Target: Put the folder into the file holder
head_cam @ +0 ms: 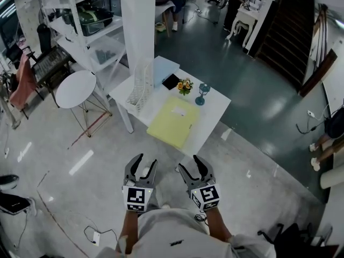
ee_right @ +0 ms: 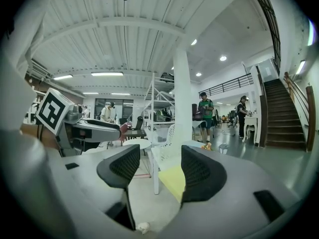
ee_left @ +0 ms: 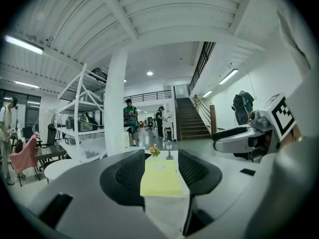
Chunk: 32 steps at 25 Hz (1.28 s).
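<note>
A pale yellow folder (head_cam: 173, 121) lies flat on the white table (head_cam: 215, 104), its near end over the table's front edge. At the table's left side a white mesh file holder (head_cam: 141, 87) stands upright. Both grippers hang over the floor, well short of the table. My left gripper (head_cam: 146, 160) has its jaws apart and holds nothing, and so does my right gripper (head_cam: 189, 163). In the left gripper view the folder (ee_left: 160, 178) shows far off between the jaws of the left gripper (ee_left: 160, 158). The right gripper (ee_right: 160, 156) frames the folder (ee_right: 173, 180) and the holder (ee_right: 167, 141).
On the table's far part are a small flower pot (head_cam: 185, 86), a teal goblet (head_cam: 202, 93), a black flat item (head_cam: 171, 81) and a pale blue sheet (head_cam: 164, 69). A white pillar (head_cam: 138, 20) rises behind it. A round white table (head_cam: 75, 88) and shelving (head_cam: 91, 31) stand to the left.
</note>
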Tool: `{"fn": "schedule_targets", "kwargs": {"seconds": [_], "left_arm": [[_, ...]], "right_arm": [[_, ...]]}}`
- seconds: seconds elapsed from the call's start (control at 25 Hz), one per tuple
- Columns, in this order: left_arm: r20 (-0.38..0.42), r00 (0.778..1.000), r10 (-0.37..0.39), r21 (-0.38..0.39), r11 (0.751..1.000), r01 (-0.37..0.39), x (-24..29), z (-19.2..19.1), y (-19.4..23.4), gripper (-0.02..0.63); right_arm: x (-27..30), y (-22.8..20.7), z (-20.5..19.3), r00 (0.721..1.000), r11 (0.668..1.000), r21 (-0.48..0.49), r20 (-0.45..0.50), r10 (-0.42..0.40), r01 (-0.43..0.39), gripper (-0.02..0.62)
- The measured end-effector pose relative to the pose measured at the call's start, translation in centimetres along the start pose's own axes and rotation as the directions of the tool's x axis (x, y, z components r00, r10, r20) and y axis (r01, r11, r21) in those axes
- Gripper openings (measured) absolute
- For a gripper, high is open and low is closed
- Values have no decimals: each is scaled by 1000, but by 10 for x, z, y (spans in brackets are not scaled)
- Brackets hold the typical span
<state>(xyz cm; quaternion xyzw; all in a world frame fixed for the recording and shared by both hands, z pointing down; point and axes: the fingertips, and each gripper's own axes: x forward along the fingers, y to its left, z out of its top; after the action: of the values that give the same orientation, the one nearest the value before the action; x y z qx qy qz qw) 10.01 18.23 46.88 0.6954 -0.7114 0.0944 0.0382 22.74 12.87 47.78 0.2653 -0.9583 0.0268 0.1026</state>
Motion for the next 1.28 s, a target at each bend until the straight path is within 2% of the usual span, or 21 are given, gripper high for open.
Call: {"fn": "schedule_targets", "kwargs": {"seconds": [0.32,0.68,0.92,1.28], "left_arm": [[14,998,-58,-2,998,58,59,5,44,221],[0,988,-157,9,988,157,136,18,106,221],[-7,975,-223,15,975,223,182,24,142,221],[-20,942,-336,20,941,337,242,21,167,219]], "right_arm": [[66,-22,12,999,999,13,-12,-39,39,261],[148,-51,32,990,990,37,-47,-133,135,261],[193,-65,42,980,980,54,-67,-190,194,261],[242,-91,39,953,953,75,-103,-284,292,261]]}}
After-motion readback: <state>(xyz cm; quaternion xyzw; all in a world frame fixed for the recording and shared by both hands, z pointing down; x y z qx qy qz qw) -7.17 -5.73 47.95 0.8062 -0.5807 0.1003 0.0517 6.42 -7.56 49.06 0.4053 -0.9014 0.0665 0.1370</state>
